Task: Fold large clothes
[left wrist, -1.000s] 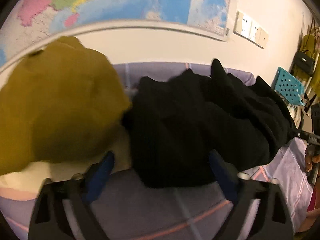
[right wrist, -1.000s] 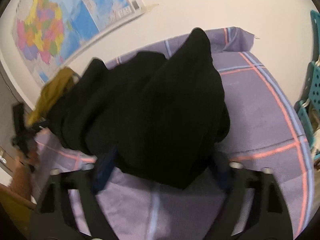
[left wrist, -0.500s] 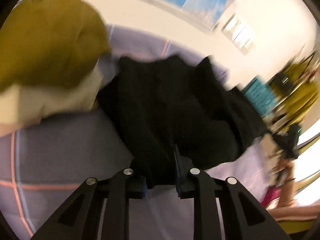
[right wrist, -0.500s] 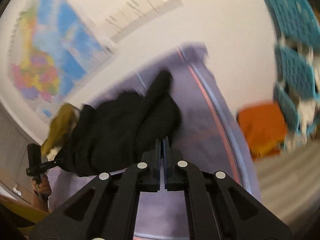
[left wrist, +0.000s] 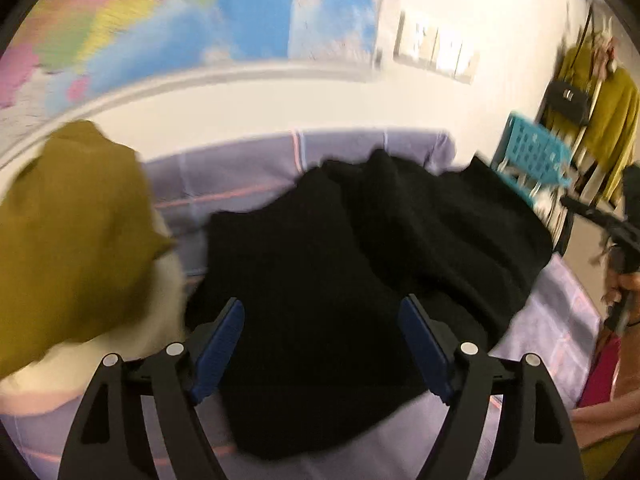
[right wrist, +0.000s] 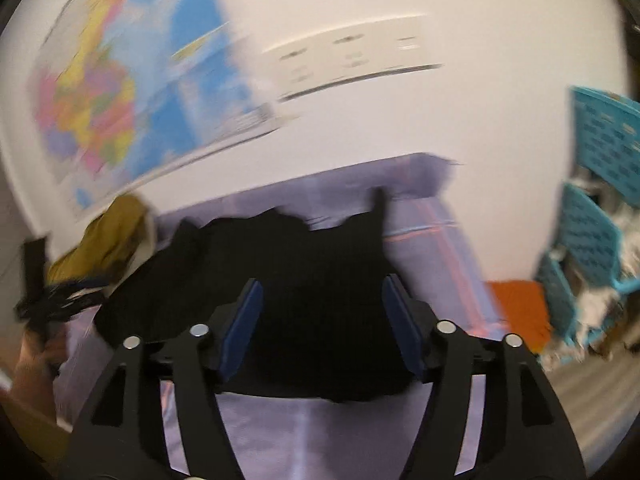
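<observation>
A crumpled black garment point(left wrist: 360, 240) lies in a heap on a purple checked sheet point(left wrist: 240, 168). My left gripper point(left wrist: 320, 304) hangs just above its near-left part, its jaws opening wide; the blue pads point(left wrist: 220, 344) press on nothing. In the right wrist view the same black garment point(right wrist: 320, 252) fills the middle. My right gripper point(right wrist: 323, 282) stands over its near-right edge with its jaws opening. The cloth shows between the pads point(right wrist: 402, 324), and they do not grip it. Both views are blurred by motion.
A mustard garment point(left wrist: 72, 220) lies on a cream one point(left wrist: 60, 368) at the sheet's left end. A turquoise rack point(right wrist: 592, 208) and an orange cloth point(right wrist: 516, 308) stand beyond the right edge of the sheet point(right wrist: 432, 240). A wall map point(left wrist: 160, 20) hangs behind.
Half a second ago both grippers were shut, the left pinching the black garment's near edge. Both have opened and lifted back from the cloth, which has dropped onto the sheet.
</observation>
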`<control>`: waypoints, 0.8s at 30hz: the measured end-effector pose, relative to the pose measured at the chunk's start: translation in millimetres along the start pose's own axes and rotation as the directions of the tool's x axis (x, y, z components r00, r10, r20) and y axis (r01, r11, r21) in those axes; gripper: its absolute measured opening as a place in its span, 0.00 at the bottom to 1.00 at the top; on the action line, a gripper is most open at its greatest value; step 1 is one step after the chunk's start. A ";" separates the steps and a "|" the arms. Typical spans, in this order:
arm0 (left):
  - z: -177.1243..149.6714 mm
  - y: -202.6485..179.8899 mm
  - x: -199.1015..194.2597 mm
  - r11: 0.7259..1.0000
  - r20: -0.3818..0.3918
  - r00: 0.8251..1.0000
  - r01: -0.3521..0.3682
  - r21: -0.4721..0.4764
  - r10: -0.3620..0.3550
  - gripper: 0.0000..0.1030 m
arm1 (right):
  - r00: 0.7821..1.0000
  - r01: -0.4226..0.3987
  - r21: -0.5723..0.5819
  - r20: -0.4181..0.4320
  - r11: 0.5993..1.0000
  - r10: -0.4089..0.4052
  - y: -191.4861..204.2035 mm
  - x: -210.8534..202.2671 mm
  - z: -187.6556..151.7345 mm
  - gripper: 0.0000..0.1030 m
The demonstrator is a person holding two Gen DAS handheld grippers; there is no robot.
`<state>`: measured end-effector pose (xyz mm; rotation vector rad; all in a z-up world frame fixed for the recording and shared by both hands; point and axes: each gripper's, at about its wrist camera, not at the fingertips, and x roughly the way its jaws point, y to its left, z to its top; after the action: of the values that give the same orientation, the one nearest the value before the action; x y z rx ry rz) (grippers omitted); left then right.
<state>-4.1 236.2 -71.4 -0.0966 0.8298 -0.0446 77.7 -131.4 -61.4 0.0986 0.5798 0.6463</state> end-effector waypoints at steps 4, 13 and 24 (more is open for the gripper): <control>8.4 -6.4 54.7 0.999 -0.065 0.997 -0.042 0.027 0.044 0.42 | 0.987 -0.119 -0.061 -0.113 0.991 0.112 38.0 48.2 -6.0 0.63; 19.3 56.4 31.1 0.982 0.007 0.994 -0.105 -0.156 0.107 0.00 | 0.974 -0.143 -0.138 -0.195 0.980 0.115 74.8 97.0 -1.4 0.62; 19.8 12.2 51.9 1.000 -0.007 1.000 0.020 -0.021 -0.020 0.79 | 0.969 -0.154 -0.177 -0.220 0.972 0.113 104.7 127.3 12.0 0.74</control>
<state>45.6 245.7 -97.6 -0.1251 0.8371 -0.0552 109.9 29.0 -84.9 -0.1147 0.7132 0.8481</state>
